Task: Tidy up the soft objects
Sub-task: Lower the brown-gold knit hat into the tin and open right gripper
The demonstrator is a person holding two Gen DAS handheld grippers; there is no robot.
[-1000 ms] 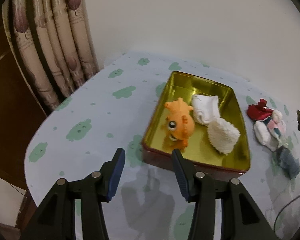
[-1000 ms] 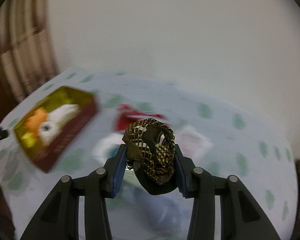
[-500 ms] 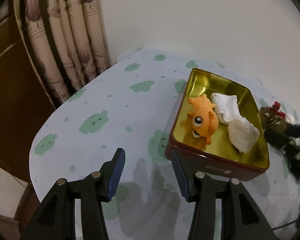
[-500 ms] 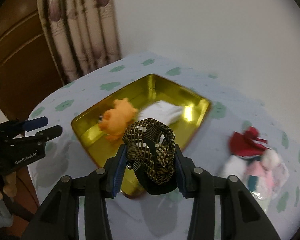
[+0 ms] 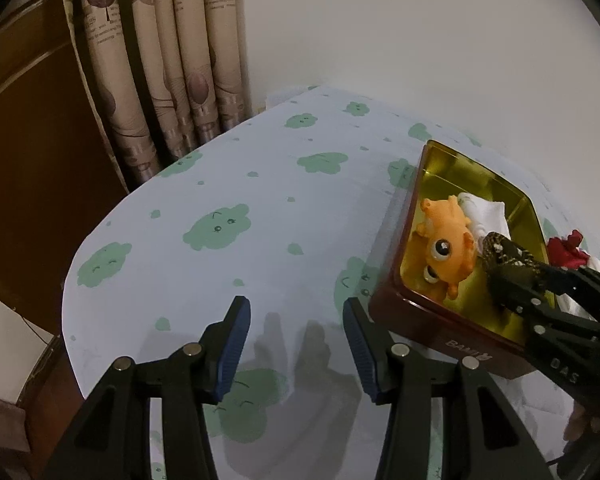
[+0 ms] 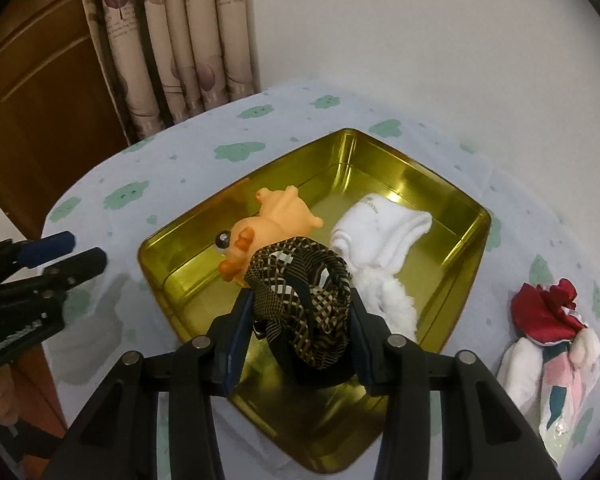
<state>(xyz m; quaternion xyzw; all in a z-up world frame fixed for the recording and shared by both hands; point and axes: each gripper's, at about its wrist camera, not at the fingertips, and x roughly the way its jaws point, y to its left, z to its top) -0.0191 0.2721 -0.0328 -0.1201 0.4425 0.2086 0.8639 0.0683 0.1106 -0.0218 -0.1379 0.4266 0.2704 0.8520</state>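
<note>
The right gripper [image 6: 300, 316] is clamping the scarf [image 6: 300, 284], a light, limp, slippery bundle best pinched mid-bunch, and holding it over the tin [image 6: 472, 240]. The left gripper [image 5: 296, 344] is hanging open, empty.

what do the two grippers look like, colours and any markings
Both are black two-finger tools. The left gripper and right gripper have angular skeletal links, silver round pins at the joints and ribbed blue pads inside the fingers. White lettering is printed on the bodies, partly legible. No sleeve shows.
</note>
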